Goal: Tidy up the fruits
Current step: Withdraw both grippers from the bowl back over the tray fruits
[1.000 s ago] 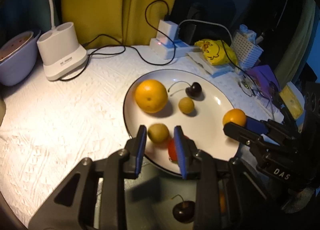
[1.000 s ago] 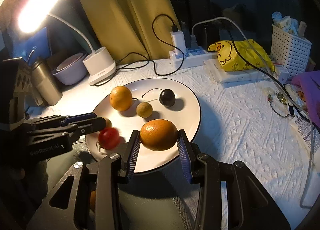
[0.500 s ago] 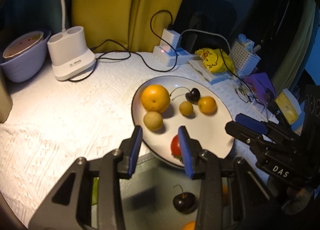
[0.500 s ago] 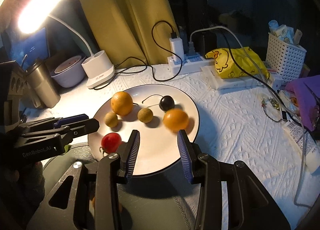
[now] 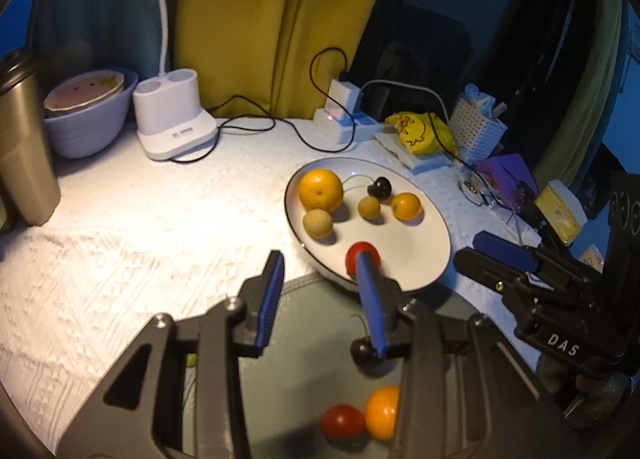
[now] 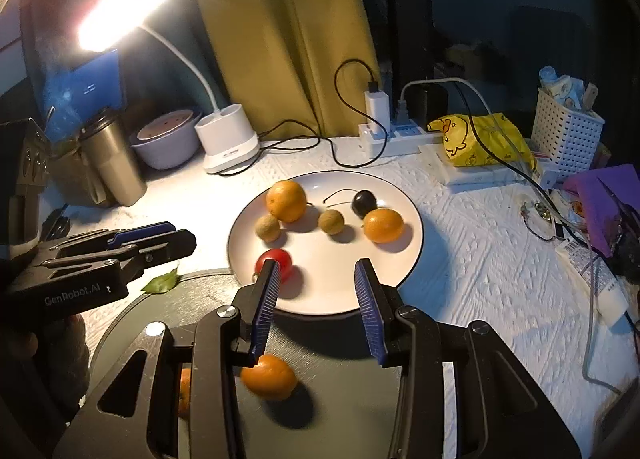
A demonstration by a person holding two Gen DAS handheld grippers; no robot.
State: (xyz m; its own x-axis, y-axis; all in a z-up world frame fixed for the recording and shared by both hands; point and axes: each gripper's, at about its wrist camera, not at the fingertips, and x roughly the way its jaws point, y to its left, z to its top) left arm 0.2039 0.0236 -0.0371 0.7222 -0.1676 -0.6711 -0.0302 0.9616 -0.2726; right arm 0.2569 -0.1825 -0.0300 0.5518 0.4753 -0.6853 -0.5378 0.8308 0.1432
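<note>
We are pulling our right gripper back open and empty, since its small orange now is resting at three o'clock on the white plate, while our left gripper is also hanging open.

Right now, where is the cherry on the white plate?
In the right wrist view, the cherry sits at the plate's far side, touching the small orange, right of a longan.
</note>
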